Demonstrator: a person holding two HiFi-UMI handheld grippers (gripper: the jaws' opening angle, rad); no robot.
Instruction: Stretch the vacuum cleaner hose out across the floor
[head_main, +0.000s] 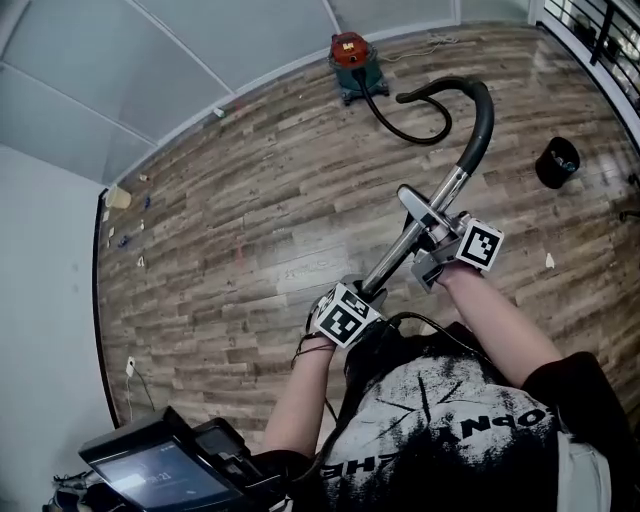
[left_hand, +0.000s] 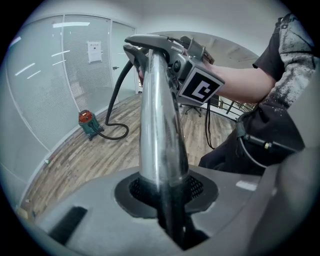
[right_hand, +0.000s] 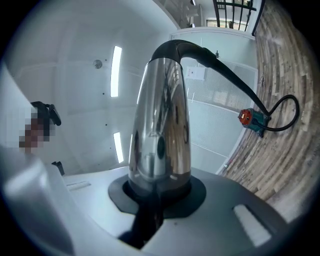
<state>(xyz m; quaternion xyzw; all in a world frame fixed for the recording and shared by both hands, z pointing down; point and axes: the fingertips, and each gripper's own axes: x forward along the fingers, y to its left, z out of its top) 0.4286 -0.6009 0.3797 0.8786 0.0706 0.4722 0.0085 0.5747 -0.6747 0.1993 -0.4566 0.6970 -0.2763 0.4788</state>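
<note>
A red and green vacuum cleaner (head_main: 350, 58) stands on the wood floor by the far wall. Its black hose (head_main: 415, 135) loops over the floor, rises in a black bend (head_main: 478, 105) and joins a chrome wand (head_main: 440, 200). My left gripper (head_main: 352, 303) is shut on the wand's lower end, close to my body. Higher up the wand, my right gripper (head_main: 440, 250) is also shut on it. The left gripper view has the wand (left_hand: 160, 125) running up out of the left gripper (left_hand: 165, 205), with the vacuum cleaner (left_hand: 89, 122) beyond. In the right gripper view the wand (right_hand: 160, 130) stands in the right gripper (right_hand: 152, 205).
A black bucket (head_main: 557, 162) sits on the floor at the right, near a dark railing (head_main: 600, 30). Small bits of litter (head_main: 120, 197) lie along the left wall. Glass partitions close off the back. A screen device (head_main: 160, 470) shows at lower left.
</note>
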